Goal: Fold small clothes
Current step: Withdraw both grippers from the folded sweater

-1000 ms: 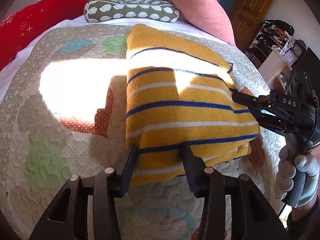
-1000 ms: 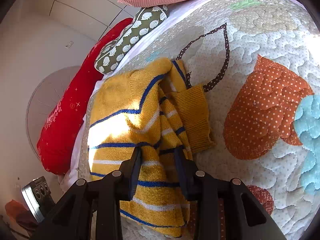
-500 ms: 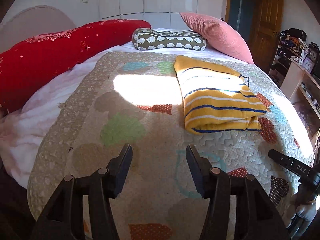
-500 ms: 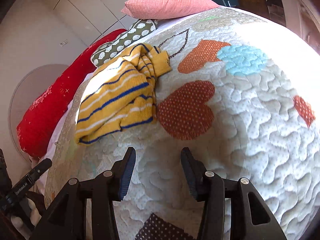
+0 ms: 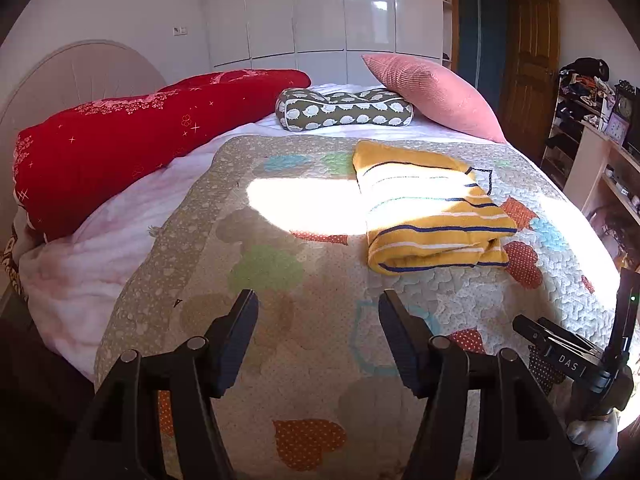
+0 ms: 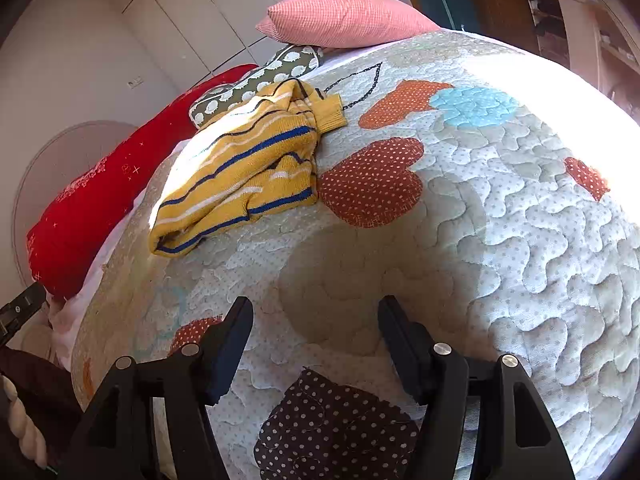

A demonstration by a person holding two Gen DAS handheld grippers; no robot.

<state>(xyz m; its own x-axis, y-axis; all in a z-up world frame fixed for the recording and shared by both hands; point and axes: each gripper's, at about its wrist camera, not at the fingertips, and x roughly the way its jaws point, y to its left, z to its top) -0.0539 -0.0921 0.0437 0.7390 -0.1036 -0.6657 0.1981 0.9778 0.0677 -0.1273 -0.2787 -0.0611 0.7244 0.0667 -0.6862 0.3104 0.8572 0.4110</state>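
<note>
A small yellow sweater (image 5: 428, 208) with blue and white stripes lies folded on the patchwork quilt (image 5: 288, 280), right of the bed's middle. It also shows in the right wrist view (image 6: 244, 160), folded with a cuff sticking out at its far end. My left gripper (image 5: 316, 312) is open and empty, held well back near the bed's foot. My right gripper (image 6: 314, 316) is open and empty, also back from the sweater. The right gripper shows at the lower right of the left wrist view (image 5: 560, 352).
A long red pillow (image 5: 132, 140), a patterned grey bolster (image 5: 344, 110) and a pink cushion (image 5: 432, 96) lie at the bed's head. White wardrobes stand behind. Shelves (image 5: 600, 148) and a wooden door (image 5: 528, 64) are on the right.
Both grippers let go of the sweater, opened and pulled back toward the foot of the bed. The sweater stays folded on the quilt.
</note>
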